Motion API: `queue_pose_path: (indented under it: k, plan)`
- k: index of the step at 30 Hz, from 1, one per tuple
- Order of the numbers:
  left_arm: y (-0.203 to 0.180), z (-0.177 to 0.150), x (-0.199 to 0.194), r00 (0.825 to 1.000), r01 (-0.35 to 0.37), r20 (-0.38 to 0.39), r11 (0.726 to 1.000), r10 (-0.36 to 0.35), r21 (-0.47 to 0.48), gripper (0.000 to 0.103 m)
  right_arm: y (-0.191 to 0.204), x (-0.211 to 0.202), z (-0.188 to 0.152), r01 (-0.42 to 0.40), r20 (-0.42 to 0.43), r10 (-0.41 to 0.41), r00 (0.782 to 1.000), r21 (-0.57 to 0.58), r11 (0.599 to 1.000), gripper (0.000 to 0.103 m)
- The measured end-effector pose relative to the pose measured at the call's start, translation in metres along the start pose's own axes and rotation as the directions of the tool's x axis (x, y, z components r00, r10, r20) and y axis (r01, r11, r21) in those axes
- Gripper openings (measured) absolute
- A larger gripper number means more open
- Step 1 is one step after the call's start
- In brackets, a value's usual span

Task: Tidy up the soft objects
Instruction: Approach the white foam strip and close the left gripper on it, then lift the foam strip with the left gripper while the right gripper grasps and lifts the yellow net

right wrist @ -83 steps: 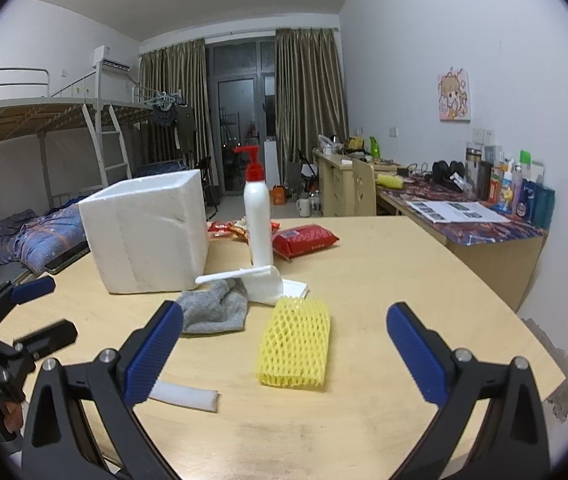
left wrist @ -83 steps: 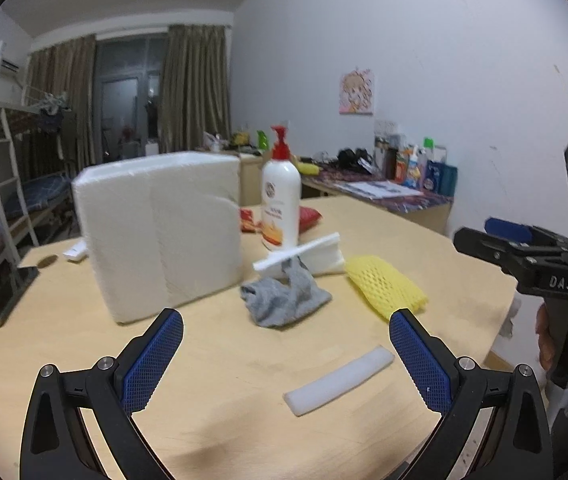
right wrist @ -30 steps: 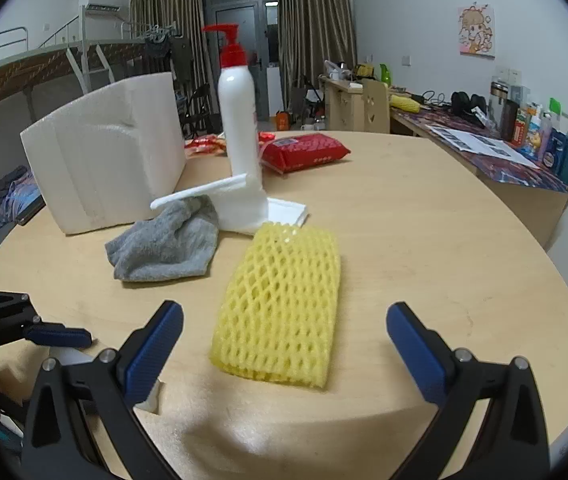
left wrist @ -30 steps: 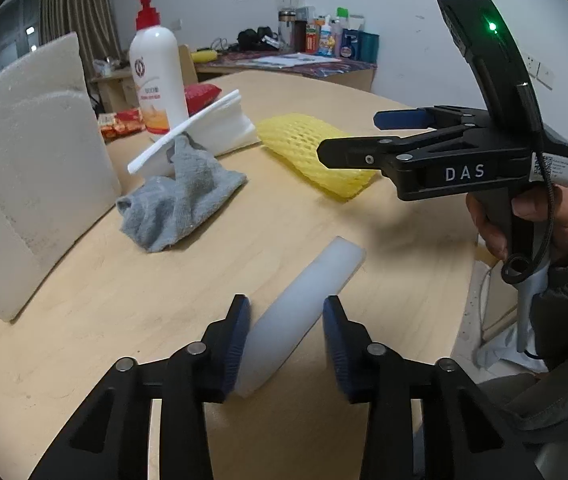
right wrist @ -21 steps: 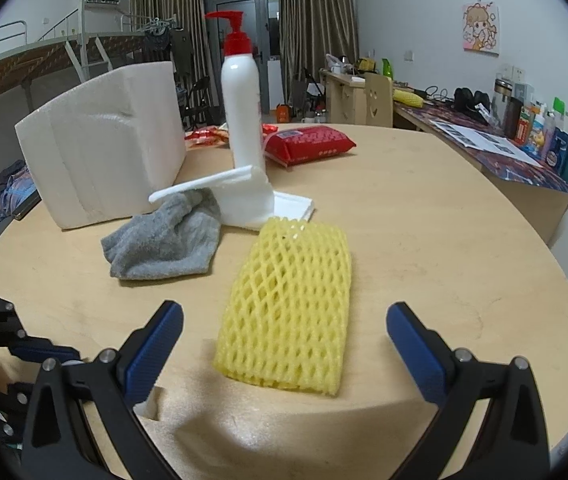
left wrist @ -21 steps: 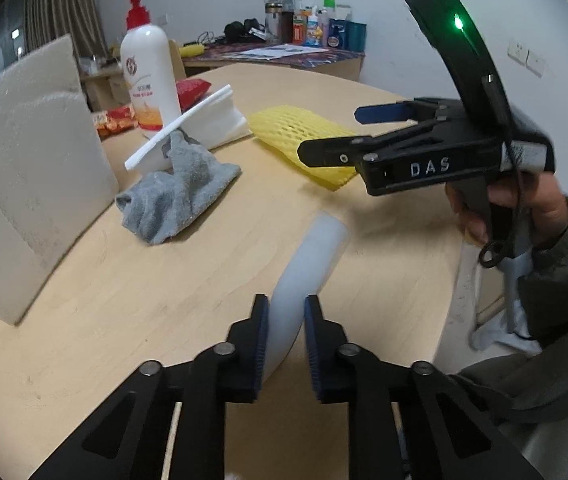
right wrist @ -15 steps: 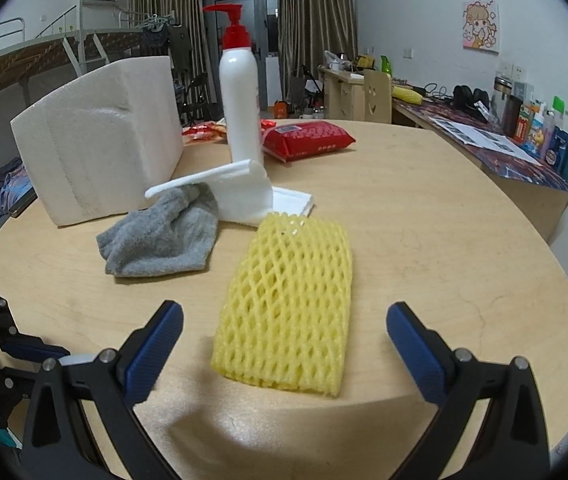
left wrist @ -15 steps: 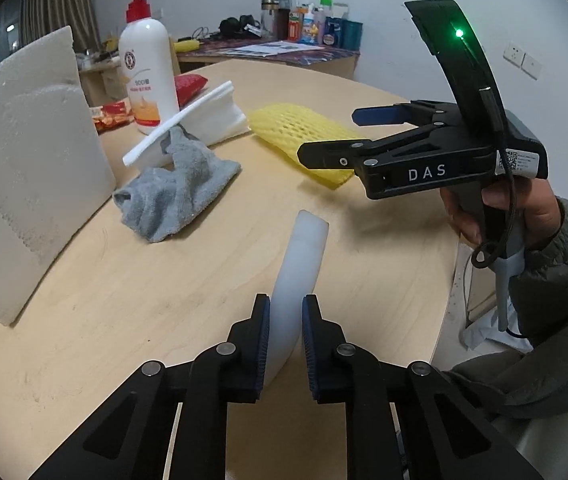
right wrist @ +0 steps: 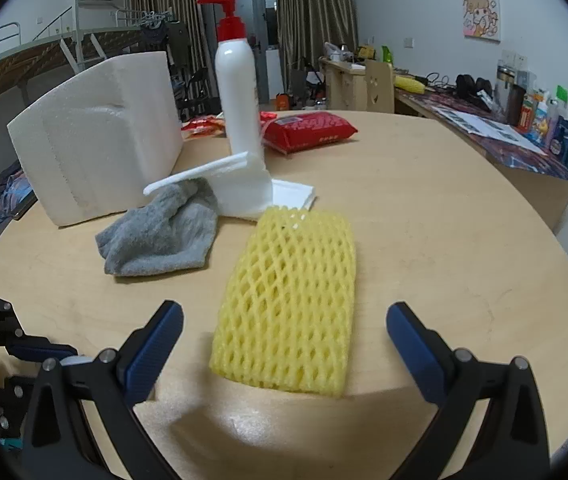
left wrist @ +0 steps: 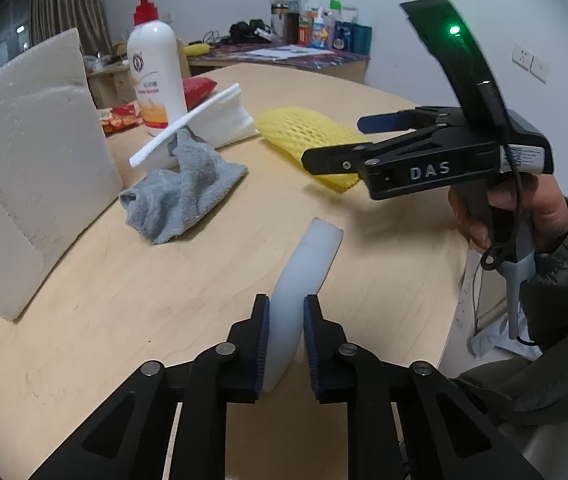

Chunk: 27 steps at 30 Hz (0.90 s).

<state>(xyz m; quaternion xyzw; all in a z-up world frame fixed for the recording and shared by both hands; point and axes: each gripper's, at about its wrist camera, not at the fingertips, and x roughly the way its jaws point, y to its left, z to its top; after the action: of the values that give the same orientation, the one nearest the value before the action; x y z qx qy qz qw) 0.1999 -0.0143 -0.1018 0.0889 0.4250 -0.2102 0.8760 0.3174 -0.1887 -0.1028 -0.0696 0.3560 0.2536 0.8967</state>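
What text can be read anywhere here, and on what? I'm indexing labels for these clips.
"DAS": on the side of the right claw, white letters.
Pump bottle: round logo and small print, too blurred to read.
Red packet: label unreadable.
White sticker on the right claw's body: too small.

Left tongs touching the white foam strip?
Touching. Left wrist view: the closing left tongs have both blue pads pressed on the white foam strip between them.
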Motion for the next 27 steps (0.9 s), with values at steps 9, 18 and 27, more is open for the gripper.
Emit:
queue_pose_path:
  k: [9,18,27]
  plan:
    - [0.003,-0.004,-0.005,0.999,-0.014,0.043,0.999,0.016,-0.038,0.015,0.009,0.006,-0.004,-0.025,-0.032,0.024,0.999,-0.048,0.999,0.036]
    - [0.002,-0.005,-0.013,0.995,-0.026,0.09,0.997,0.033,-0.071,0.013,0.002,-0.006,-0.005,-0.043,0.002,0.043,0.999,-0.014,0.999,0.019]
    - [-0.003,-0.005,-0.039,0.961,-0.117,0.239,0.987,0.141,-0.113,0.013,-0.002,-0.034,0.0,-0.073,0.098,0.072,0.993,0.01,0.997,0.019]
